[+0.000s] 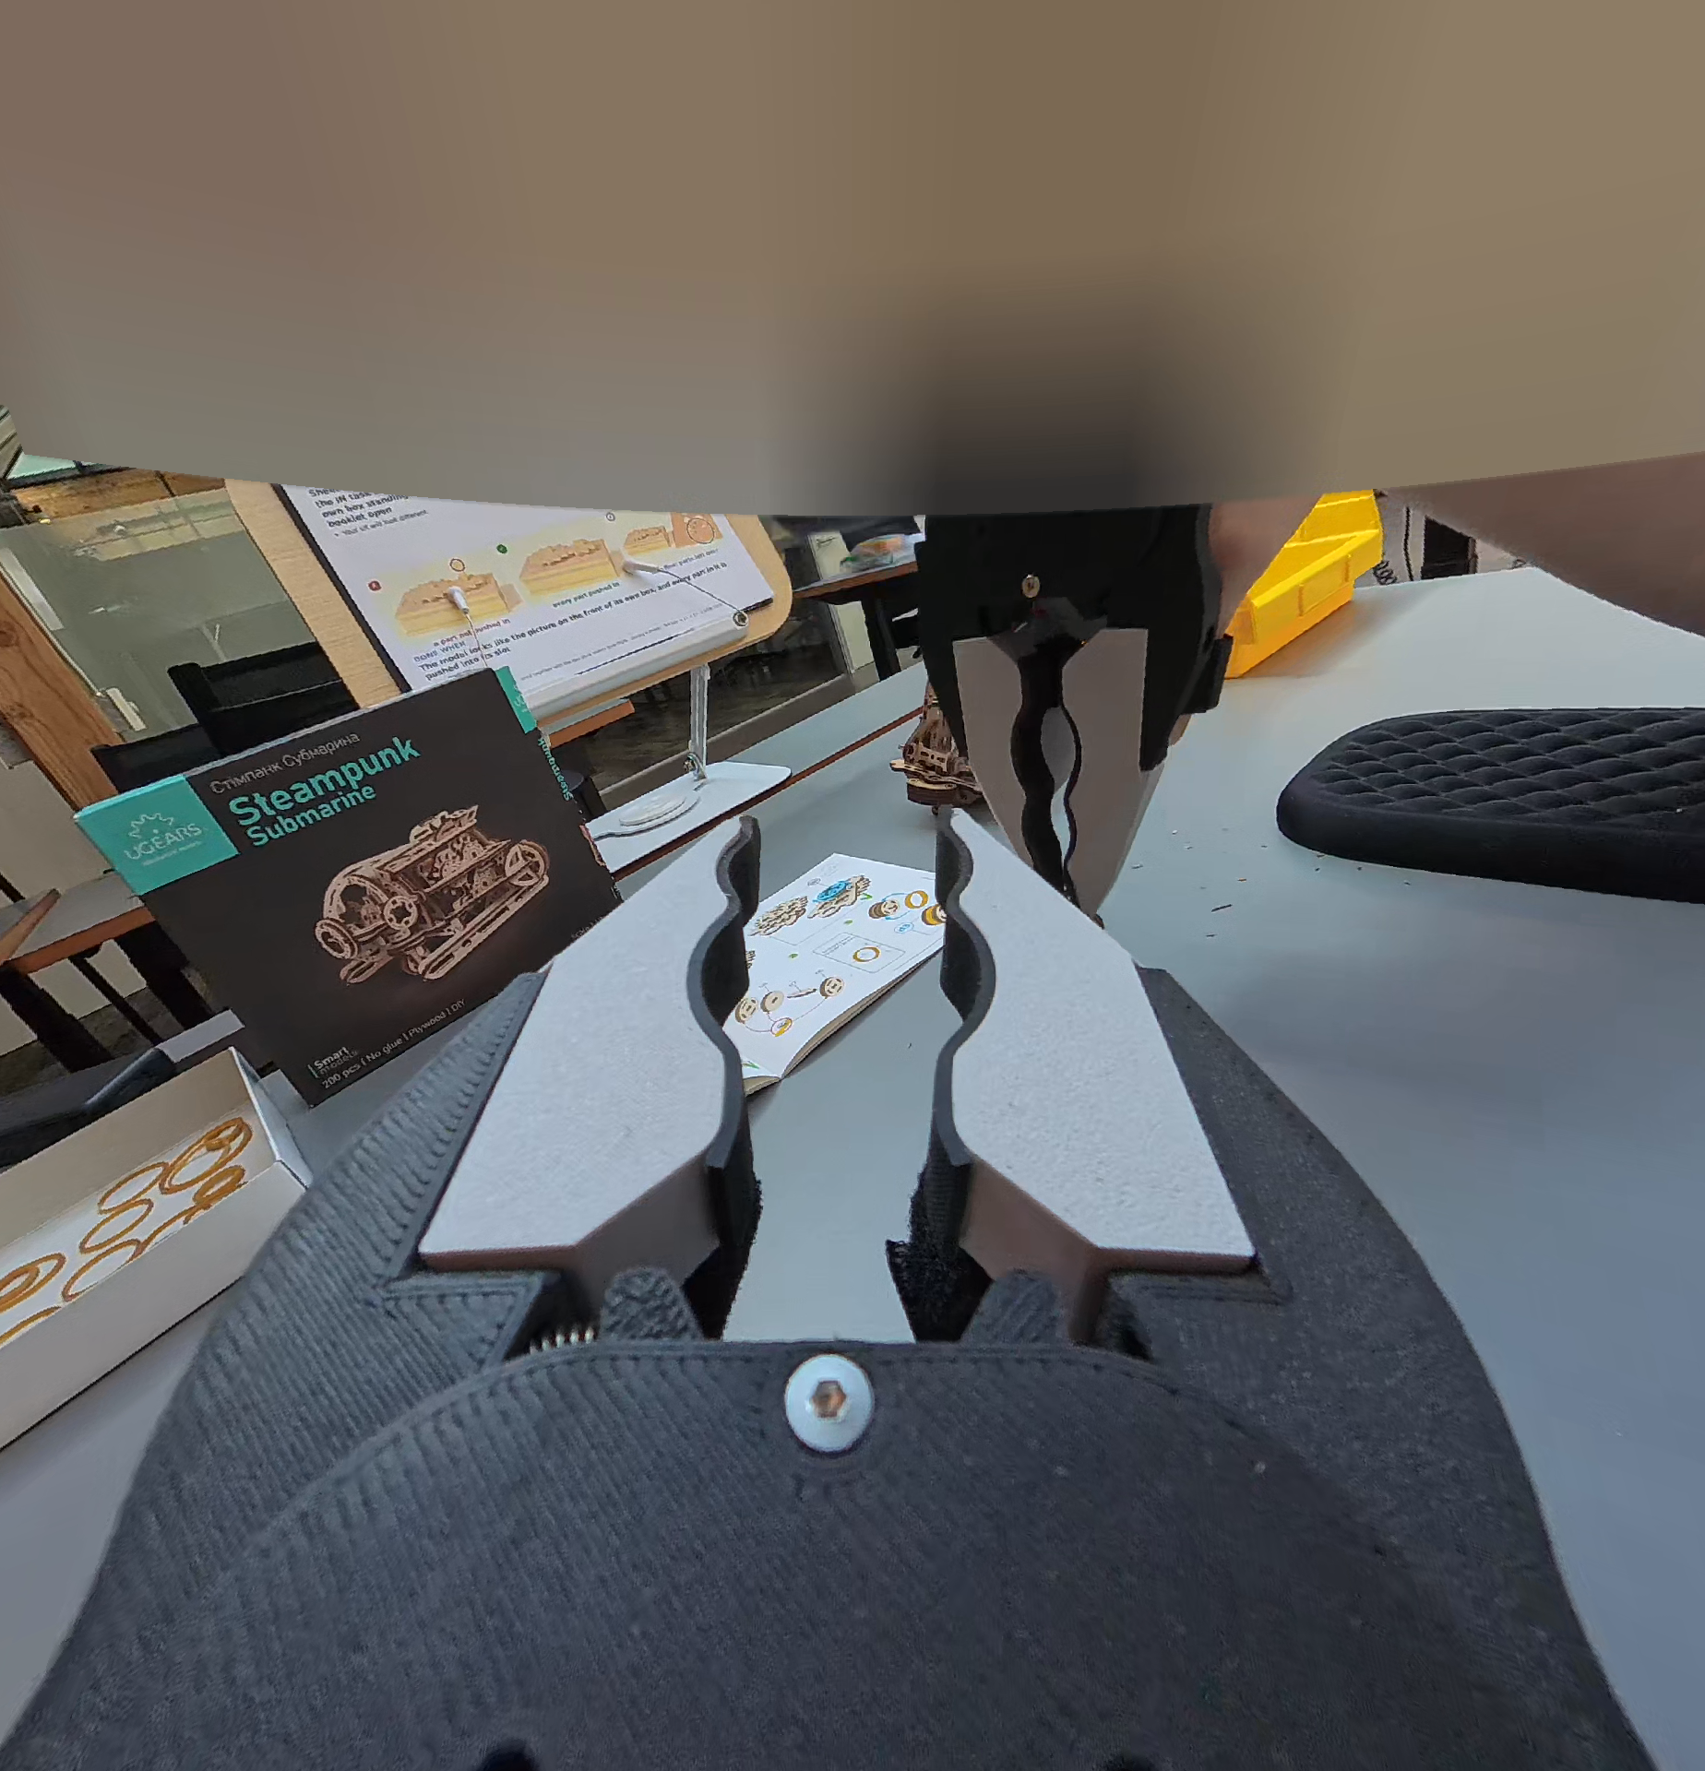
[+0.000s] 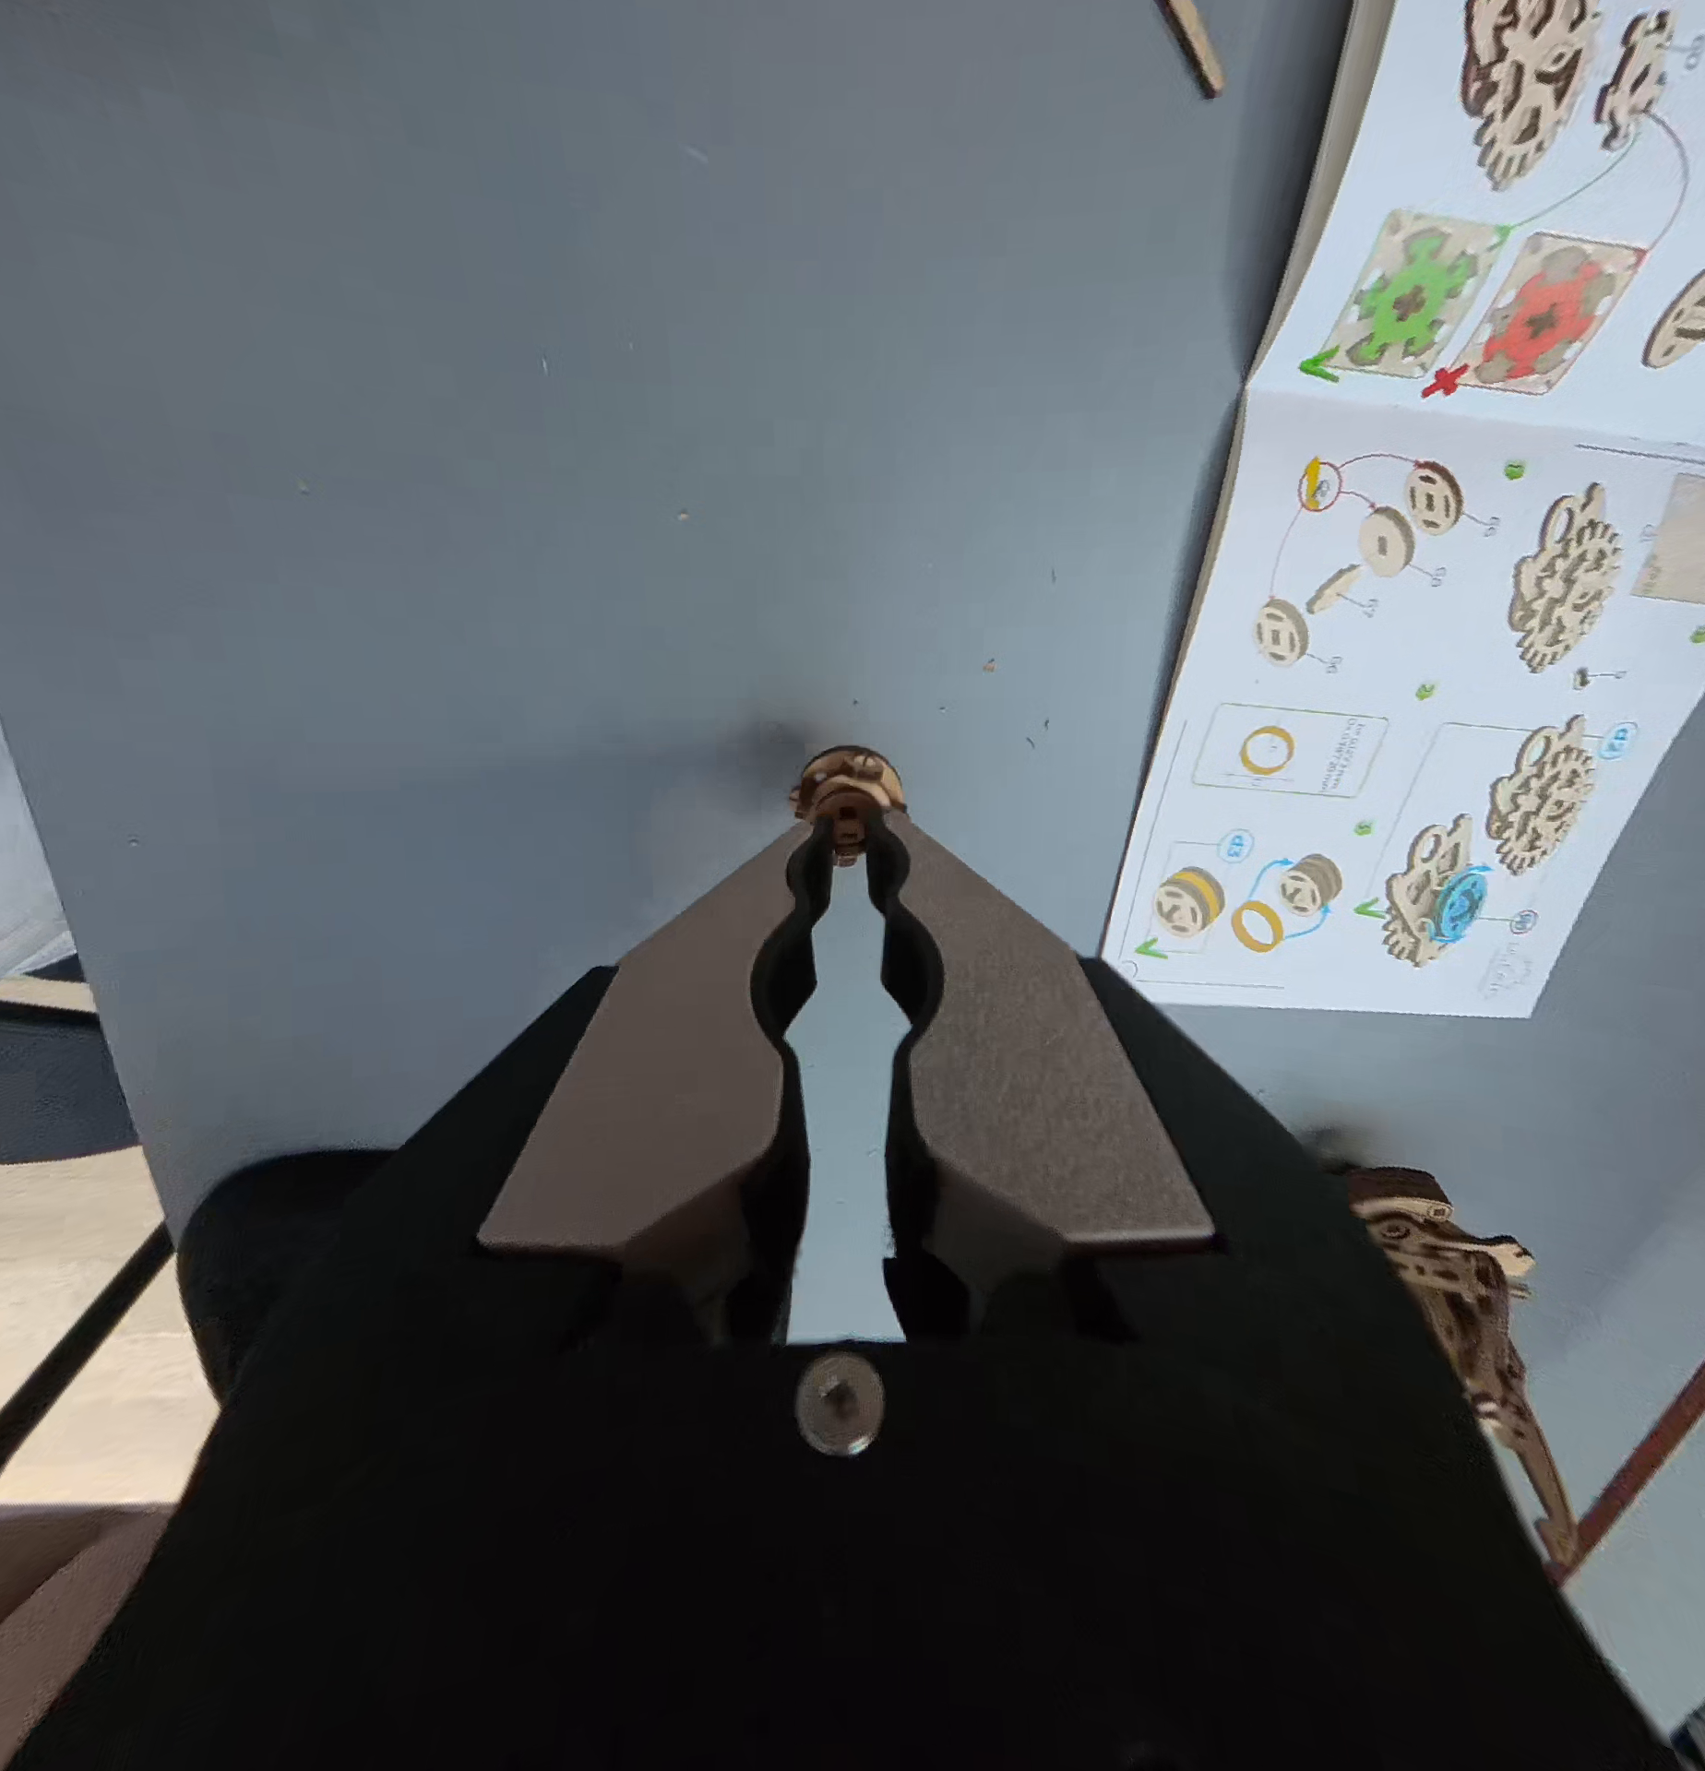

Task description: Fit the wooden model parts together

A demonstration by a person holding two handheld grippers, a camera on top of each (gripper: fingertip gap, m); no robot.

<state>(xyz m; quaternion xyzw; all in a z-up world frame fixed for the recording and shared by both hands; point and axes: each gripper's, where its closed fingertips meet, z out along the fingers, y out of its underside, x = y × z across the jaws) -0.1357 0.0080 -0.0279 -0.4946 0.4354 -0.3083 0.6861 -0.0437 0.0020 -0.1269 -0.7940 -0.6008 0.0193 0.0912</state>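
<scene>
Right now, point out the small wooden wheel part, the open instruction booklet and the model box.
small wooden wheel part [image 2: 847, 788], right wrist view, its round face.
instruction booklet [image 2: 1405, 671], right wrist view, lower page.
model box [image 1: 369, 891], left wrist view, dark front.

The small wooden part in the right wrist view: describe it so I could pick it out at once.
On the grey table, left of the open instruction booklet, the right gripper points down. The small round wooden spool is pinched at its tips, unlike the larger openwork wooden assembly lying free.

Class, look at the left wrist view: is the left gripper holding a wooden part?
No. The left gripper is open with nothing between its fingers; only the instruction booklet on the table shows through the gap.
</scene>
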